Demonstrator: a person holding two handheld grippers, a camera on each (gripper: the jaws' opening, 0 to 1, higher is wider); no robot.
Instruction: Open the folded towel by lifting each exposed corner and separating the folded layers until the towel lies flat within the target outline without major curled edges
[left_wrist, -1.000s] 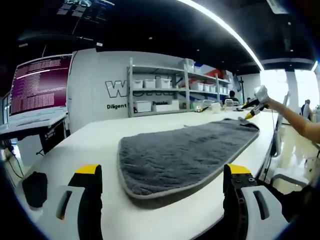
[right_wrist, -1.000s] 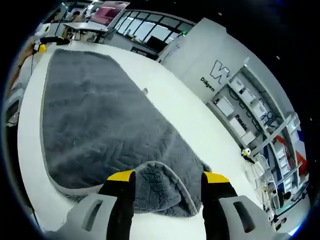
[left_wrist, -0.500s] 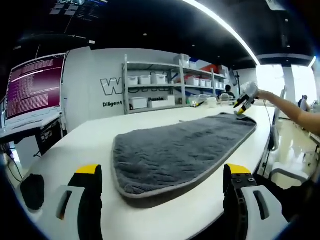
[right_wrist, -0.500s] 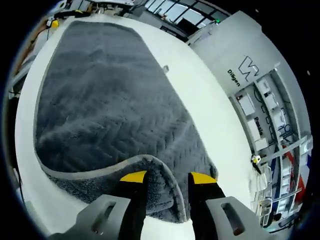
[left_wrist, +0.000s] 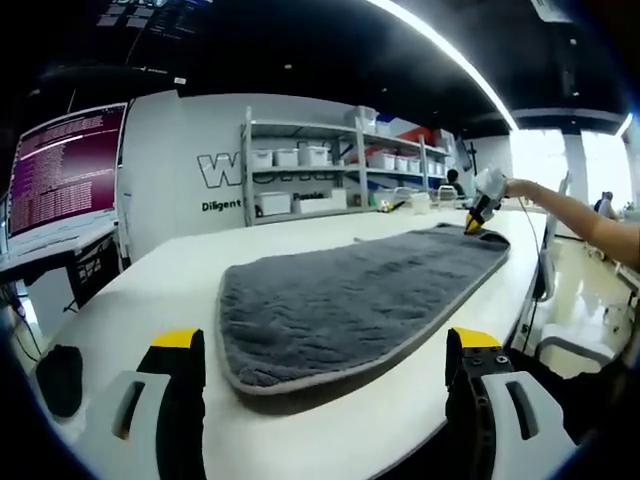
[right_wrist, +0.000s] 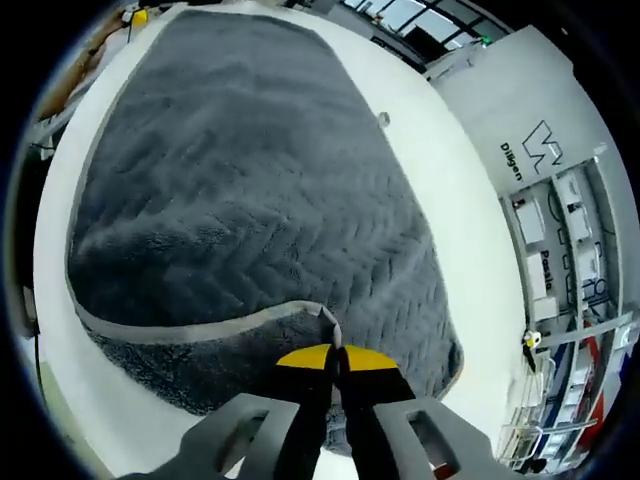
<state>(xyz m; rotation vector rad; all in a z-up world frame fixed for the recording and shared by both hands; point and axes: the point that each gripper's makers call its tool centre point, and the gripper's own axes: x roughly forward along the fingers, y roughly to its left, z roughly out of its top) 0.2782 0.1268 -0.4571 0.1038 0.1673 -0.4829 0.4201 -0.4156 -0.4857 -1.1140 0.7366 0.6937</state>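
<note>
Right gripper (right_wrist: 335, 352) pinched closed; left gripper (left_wrist: 325, 345) spread wide.

White table (left_wrist: 150, 300), shelving with bins (left_wrist: 330, 175), monitor (left_wrist: 60, 165)

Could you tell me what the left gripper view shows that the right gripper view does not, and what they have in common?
Left gripper view: the left gripper open and short of the towel's near edge, a monitor of purple text, and the person's forearm.

Right gripper view: looking down, the right gripper shut on the folded-over corner, whose grey trim curls back across the pile.

Both: the grey towel on the white table, and the shelving with white bins.
</note>
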